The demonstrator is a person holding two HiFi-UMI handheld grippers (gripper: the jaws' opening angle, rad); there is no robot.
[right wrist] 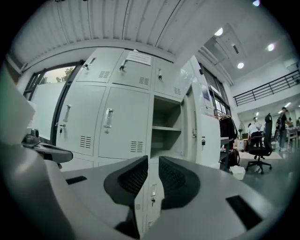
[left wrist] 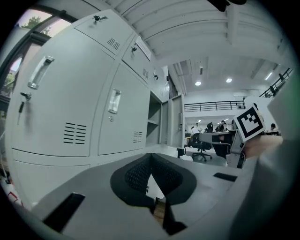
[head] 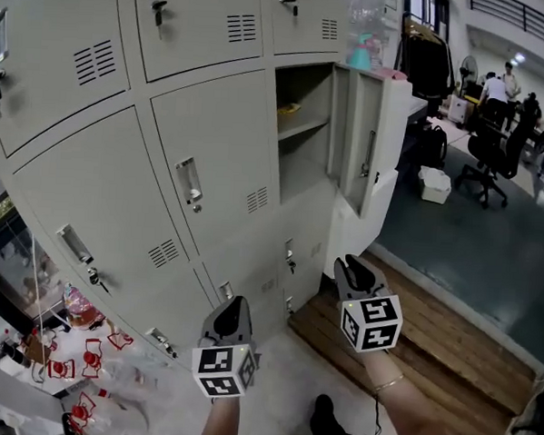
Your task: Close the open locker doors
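Locker door [head: 374,140] hangs open, upper right of centre in the head view, swung out from the grey locker bank [head: 101,185]. Thin sheet metal on hinges, so probably light, stiff, free-swinging, with a smooth face. Better pushed flat near its latch edge than gripped. Left gripper [head: 231,303]: pad tips meeting, empty. Right gripper [head: 353,264]: narrow gap, empty. Both sit low in frame, well apart from the door.
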